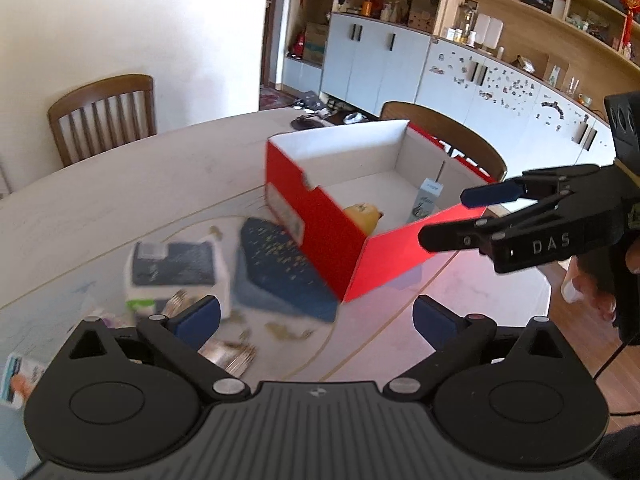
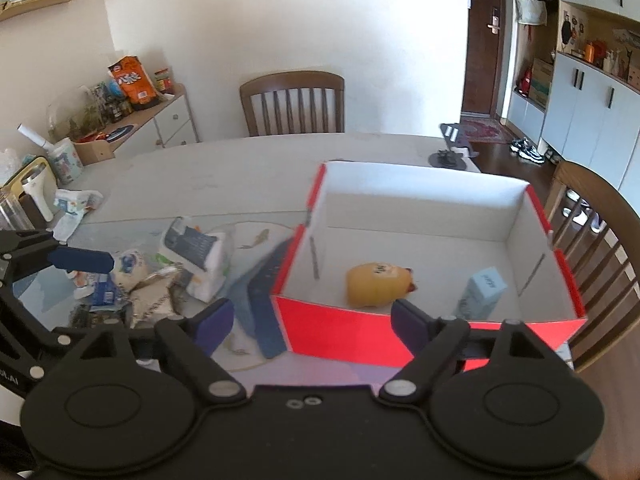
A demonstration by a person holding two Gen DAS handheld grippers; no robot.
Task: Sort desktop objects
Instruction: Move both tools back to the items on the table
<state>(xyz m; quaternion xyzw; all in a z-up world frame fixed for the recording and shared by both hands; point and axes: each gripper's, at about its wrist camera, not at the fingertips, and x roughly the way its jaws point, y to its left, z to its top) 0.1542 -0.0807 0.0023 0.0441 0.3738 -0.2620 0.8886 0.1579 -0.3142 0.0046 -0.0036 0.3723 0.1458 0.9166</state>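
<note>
While the box (image 2: 352, 332) sits straight ahead of my right claw (image 2: 312, 318), its red near wall just past the fingertips, I judge it is the bin for the sorting, set on the table (image 2: 200, 168) with its open top within easy reach of both hands. Inside it I see a yellow toy (image 2: 376, 284) lying on the floor close to the near wall, just beyond my right claw's right finger, and a pale blue carton (image 2: 482, 292) standing further right, near the right wall. The rest of the floor is bare.

My right claw stands apart with nothing between the pads. My left claw (image 1: 316, 316) is spread wide too and carries nothing; from it the box lies ahead and slightly right, one corner pointing back at me.

Left of the box, ahead and left of both claws, the unsorted heap waits: a dark blue cloth (image 2: 260, 292) lying against the box's left wall, a white and navy pack (image 2: 196, 252) beyond it, and crumpled wrappers (image 2: 120, 280) further left, blurred enough that I cannot name them. I judge the heap is kept beside the box so each trip stays short.

With both claws free, I reckon the next pick is from that heap; the cloth against the wall looks awkward to pinch.
</note>
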